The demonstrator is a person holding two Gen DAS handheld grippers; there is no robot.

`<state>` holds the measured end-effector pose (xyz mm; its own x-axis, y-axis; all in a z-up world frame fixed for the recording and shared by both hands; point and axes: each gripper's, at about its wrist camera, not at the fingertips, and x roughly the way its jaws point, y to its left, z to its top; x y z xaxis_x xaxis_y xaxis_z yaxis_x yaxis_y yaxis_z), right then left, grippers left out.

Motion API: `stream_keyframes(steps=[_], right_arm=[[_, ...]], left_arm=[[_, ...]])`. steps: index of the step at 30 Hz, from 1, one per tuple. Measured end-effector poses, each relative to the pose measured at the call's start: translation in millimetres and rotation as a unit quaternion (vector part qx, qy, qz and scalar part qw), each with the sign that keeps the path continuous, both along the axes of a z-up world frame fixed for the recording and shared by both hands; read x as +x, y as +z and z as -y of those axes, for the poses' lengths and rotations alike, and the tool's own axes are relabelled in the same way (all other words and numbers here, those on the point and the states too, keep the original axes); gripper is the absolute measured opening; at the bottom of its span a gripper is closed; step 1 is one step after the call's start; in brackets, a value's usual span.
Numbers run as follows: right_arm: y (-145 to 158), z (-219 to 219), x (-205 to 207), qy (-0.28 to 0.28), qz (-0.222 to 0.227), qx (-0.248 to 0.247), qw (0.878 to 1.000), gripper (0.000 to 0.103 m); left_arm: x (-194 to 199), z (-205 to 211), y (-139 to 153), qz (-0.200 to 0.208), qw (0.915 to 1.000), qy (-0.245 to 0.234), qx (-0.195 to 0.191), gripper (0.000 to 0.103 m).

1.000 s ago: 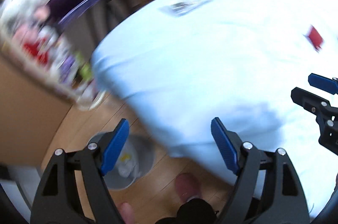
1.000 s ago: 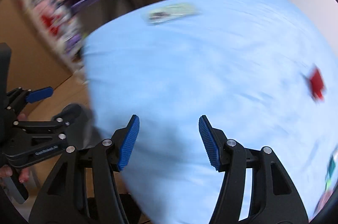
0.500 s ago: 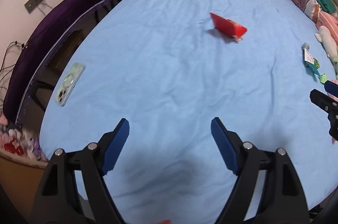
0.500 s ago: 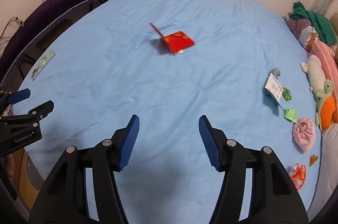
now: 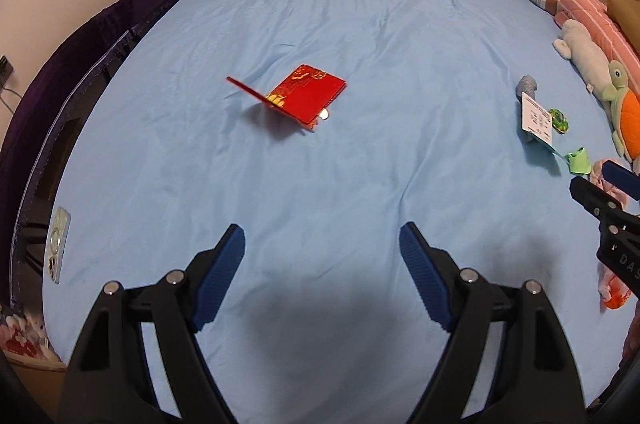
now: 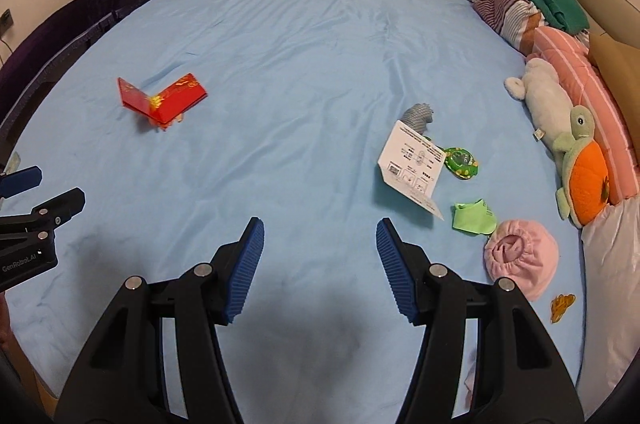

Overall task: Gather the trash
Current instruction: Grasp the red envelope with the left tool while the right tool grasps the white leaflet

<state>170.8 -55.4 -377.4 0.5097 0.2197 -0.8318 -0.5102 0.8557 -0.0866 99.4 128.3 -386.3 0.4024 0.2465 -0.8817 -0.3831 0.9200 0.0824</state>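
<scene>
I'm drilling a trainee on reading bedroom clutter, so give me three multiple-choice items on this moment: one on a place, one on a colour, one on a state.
1. Where does the phone lie?
A. at the sheet's left edge
B. on the pillows
C. beside the card

2. What colour is the sheet?
A. white
B. light blue
C. purple

3. How does the red card lie?
A. flat and shut
B. crumpled
C. open, one flap raised

Answers:
1 A: the phone sits at the left edge of the sheet.
2 B: it is light blue throughout.
3 C: the red card is open, with one flap angled up off the sheet.
</scene>
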Motion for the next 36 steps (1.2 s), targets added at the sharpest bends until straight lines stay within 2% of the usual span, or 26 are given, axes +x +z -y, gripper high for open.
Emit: stream_keyframes(steps=[8, 13, 20, 21, 23, 24, 25, 26, 31, 36], right_arm=[[-48, 4, 50, -0.021, 0.013, -0.034, 0.999, 0.057], [-71, 9, 70, -0.025, 0.013, -0.054, 0.998, 0.057], [-92, 13, 91, -0.019, 0.017, -0.083, 0.996, 0.056], [-94, 13, 93, -0.018, 0.018, -0.086, 0.996, 0.054], [-99, 12, 99, -0.014, 0.015, -0.092, 0.996, 0.041], [-101, 11, 101, -0.011, 0.012, -0.094, 0.995, 0.037], [-103, 10, 103, -0.007, 0.01, -0.096, 0.995, 0.028], [-104, 9, 105, -0.004, 0.009, -0.099, 0.995, 0.024], [-98, 2, 107, 0.007, 0.028, -0.097, 0.995, 0.01], [-84, -8, 109, 0.019, 0.039, -0.078, 0.996, 0.003]], left_arm=[[59, 13, -38, -0.007, 0.9985, -0.055, 0.005, 0.08], [84, 27, -52, -0.009, 0.9962, -0.086, -0.001, 0.08], [110, 36, -66, -0.009, 0.9955, -0.094, -0.009, 0.08], [112, 35, -67, -0.01, 0.9956, -0.093, -0.01, 0.08], [113, 34, -70, -0.012, 0.9958, -0.09, -0.011, 0.08], [114, 32, -71, -0.013, 0.9959, -0.089, -0.011, 0.08], [115, 31, -73, -0.014, 0.996, -0.088, -0.01, 0.08], [115, 29, -74, -0.016, 0.9961, -0.086, -0.01, 0.08], [113, 19, -76, -0.019, 0.9972, -0.072, -0.007, 0.08], [108, 6, -74, -0.018, 0.9983, -0.055, -0.003, 0.08]])
